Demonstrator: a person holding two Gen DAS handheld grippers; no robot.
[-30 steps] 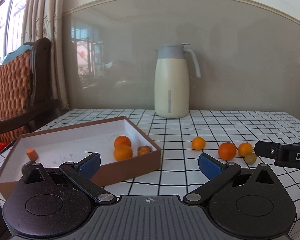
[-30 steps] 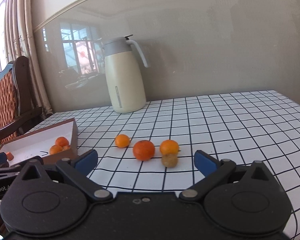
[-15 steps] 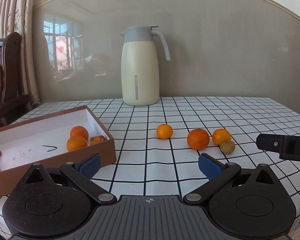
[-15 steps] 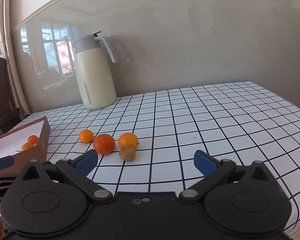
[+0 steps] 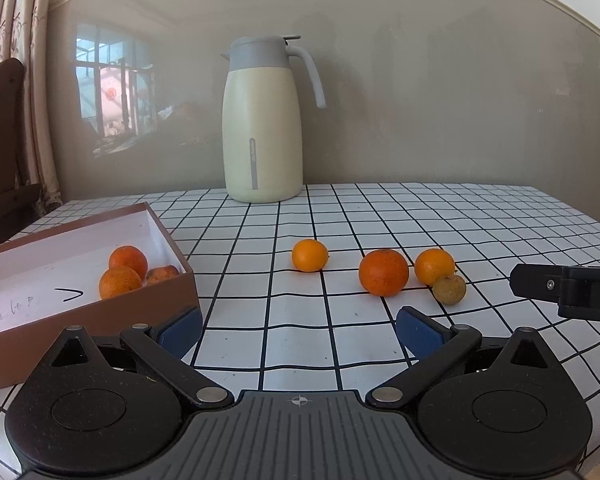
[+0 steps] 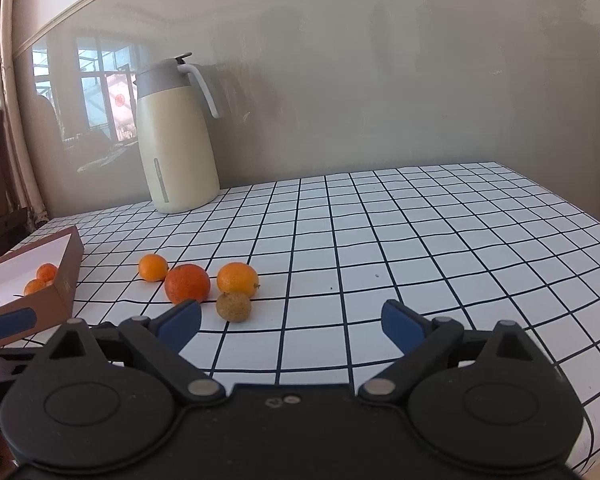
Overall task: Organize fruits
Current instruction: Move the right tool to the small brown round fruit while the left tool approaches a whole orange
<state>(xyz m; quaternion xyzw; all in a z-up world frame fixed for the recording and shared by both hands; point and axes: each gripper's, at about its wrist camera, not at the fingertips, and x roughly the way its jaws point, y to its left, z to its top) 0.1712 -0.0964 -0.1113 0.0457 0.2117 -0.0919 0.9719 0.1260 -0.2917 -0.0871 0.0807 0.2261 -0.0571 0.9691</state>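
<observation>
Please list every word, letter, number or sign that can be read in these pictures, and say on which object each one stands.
"D": a white letter on the black right tongs, cut off by the edge of the left wrist view; the rest is out of view.
A "V"-like pen mark: on the white floor of the box.
Small handwriting beside that mark: too faint to read.
Thermos jug: only a grey stripe, no text.
Fruits and tablecloth: no text.

Black hand-held gripper [image 5: 299,330], blue pads [image 5: 414,326], silver screws.
</observation>
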